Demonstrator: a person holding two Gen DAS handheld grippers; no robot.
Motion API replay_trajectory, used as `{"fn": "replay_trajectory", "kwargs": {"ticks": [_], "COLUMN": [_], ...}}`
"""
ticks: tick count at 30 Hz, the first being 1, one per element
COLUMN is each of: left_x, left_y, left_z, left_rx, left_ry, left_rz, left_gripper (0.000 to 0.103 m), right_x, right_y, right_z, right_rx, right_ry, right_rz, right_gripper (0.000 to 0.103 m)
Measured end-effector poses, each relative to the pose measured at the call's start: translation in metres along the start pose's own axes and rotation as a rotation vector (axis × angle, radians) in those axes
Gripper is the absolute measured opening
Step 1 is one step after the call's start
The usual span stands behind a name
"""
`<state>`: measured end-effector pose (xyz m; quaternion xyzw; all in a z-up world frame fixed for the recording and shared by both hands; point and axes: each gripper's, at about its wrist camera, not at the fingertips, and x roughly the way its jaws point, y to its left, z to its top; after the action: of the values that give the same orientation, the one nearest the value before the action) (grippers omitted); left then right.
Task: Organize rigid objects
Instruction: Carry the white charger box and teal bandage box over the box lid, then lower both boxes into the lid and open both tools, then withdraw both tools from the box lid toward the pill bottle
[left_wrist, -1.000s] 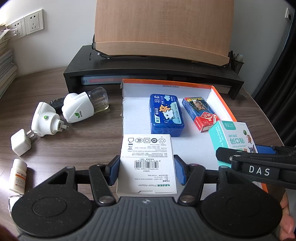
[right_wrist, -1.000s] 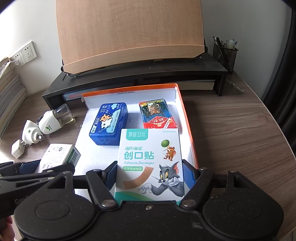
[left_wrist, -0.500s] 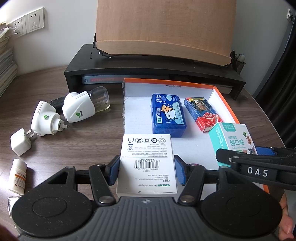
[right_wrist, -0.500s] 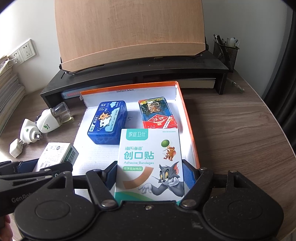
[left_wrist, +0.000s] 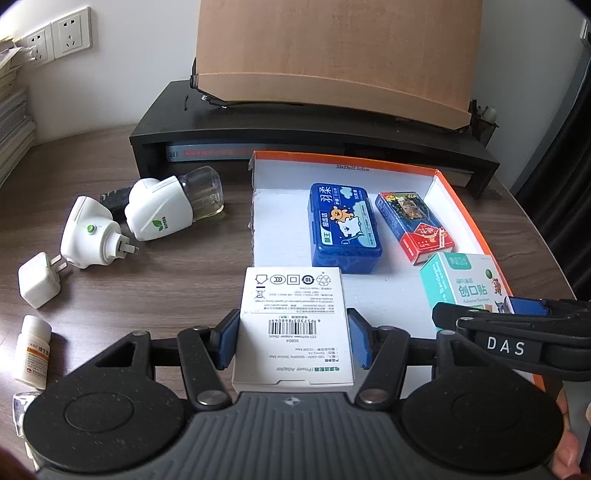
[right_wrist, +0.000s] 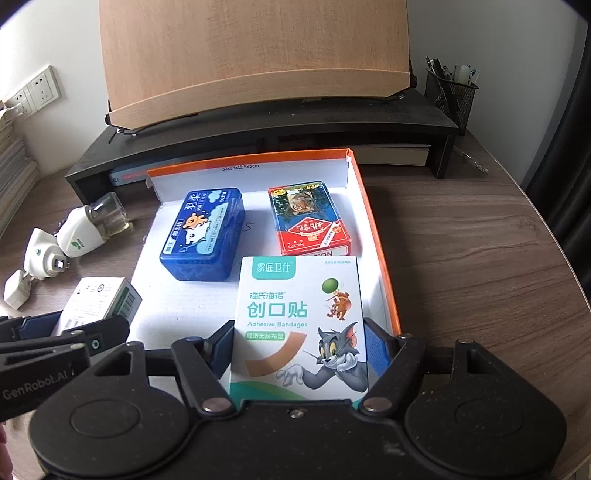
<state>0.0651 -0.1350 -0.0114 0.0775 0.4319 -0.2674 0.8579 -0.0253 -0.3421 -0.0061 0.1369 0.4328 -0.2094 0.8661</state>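
A dark wood-grain desk (left_wrist: 155, 280) carries loose plugs at the left of the frame and an orange-rimmed tray (left_wrist: 458, 206) to their right. The left gripper (left_wrist: 291, 341) clamps a white power-adapter box (left_wrist: 291, 325) at the tray's near-left edge; if released there it could tip onto the desk. Right of it, the right gripper (right_wrist: 299, 350) clamps an adhesive-bandage box (right_wrist: 301, 325), probably above the tray floor; lowering may bump the playing-card pack (right_wrist: 308, 218).
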Motion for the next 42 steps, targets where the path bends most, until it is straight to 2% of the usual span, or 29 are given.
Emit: {"fn": "replay_trajectory", "kwargs": {"ticks": [7,15,18,22,25,32,35,42], "left_x": [0.01,0.023,0.029,0.038,0.043,0.02,0.005,-0.025], "left_y": [-0.004,-0.02,-0.029,-0.042,-0.047,-0.043,-0.035,0.002], "left_z": [0.001,0.003,0.003,0.002,0.001,0.003,0.005,0.002], "left_rx": [0.011,0.051,0.065,0.091,0.092,0.063,0.052,-0.03], "left_ry": [0.02,0.039,0.044,0.049,0.048,0.007,-0.012,-0.044], "left_rz": [-0.01,-0.038,-0.048,-0.054,-0.054,-0.039,-0.01,0.072], "left_gripper": [0.059,0.059,0.059,0.06,0.063,0.092,0.096,0.098], "right_x": [0.009,-0.018,-0.028,-0.039,-0.046,-0.058,-0.061,-0.06], "right_y": [-0.003,-0.018,-0.023,-0.032,-0.035,-0.037,-0.029,0.009], "right_z": [-0.003,0.0,-0.001,-0.004,-0.006,-0.008,-0.007,-0.003], "right_rx": [-0.014,0.02,0.02,0.041,0.04,0.058,0.055,-0.006], "right_ry": [0.023,-0.054,-0.079,-0.1,-0.115,-0.143,-0.154,-0.148], "right_rz": [-0.032,0.001,-0.029,-0.013,-0.019,-0.011,0.007,0.084], "right_gripper": [0.084,0.086,0.086,0.086,0.086,0.086,0.086,0.086]}}
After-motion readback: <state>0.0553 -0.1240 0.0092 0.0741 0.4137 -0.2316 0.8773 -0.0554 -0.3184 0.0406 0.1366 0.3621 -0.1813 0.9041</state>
